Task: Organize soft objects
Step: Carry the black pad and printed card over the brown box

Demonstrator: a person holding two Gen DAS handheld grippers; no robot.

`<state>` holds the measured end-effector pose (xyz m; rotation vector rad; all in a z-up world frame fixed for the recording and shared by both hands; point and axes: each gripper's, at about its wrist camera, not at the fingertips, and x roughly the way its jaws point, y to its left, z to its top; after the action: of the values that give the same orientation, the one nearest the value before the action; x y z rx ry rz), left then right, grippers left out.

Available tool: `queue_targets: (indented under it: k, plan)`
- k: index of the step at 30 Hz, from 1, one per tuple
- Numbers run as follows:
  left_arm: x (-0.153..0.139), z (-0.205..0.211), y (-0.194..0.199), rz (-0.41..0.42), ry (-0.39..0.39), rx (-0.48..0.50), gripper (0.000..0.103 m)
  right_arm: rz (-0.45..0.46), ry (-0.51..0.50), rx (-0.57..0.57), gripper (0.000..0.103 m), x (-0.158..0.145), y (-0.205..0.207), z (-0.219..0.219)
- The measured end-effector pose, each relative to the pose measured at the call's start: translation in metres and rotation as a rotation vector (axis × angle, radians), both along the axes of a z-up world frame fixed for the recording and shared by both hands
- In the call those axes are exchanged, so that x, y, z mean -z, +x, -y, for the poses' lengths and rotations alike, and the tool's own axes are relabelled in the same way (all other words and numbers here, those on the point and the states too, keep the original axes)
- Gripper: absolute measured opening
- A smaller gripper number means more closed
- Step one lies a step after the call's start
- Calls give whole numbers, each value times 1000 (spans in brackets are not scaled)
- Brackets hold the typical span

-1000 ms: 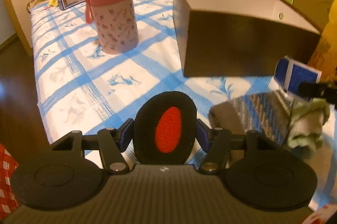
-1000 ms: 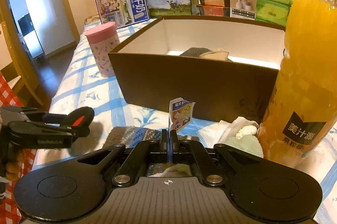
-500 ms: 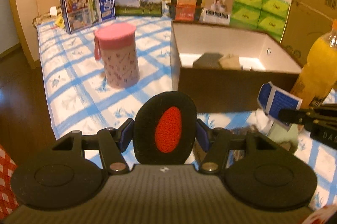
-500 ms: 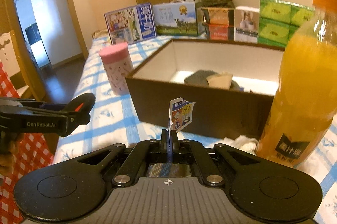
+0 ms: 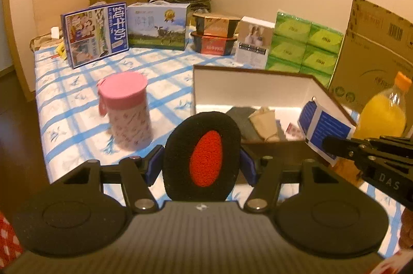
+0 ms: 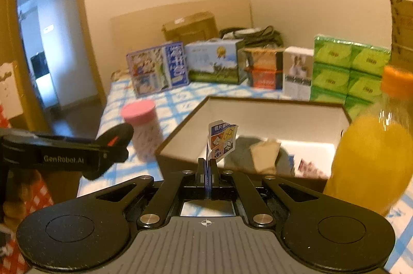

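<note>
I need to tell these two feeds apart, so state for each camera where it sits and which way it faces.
Left wrist: rides the left gripper, which grips a black and red foam pad; faces the open box; the right gripper shows too.
Right wrist: rides the right gripper, shut on a small packet; faces the same box; the left gripper enters from the left.
Shared: box, pink canister, juice bottle.

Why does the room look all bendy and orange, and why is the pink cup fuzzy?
Both views use a fisheye lens, so straight edges like the box rim bow and the corners go dark; warm indoor light tints everything orange. In the left wrist view the pink cup is only slightly smeared; in the right wrist view it is blurrier, as is the juice bottle, which looks like motion blur.
</note>
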<state>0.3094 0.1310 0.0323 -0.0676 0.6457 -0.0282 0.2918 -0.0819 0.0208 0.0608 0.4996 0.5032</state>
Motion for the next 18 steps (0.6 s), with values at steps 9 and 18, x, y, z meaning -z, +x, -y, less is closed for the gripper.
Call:
queue_targets:
  k: [9, 18]
  plan:
    - [-6, 1, 68, -12, -78, 45, 59, 50, 30, 117, 0, -13, 46, -17]
    - [11, 1, 137, -69, -136, 61, 60, 10, 34, 233, 0, 1, 113, -22]
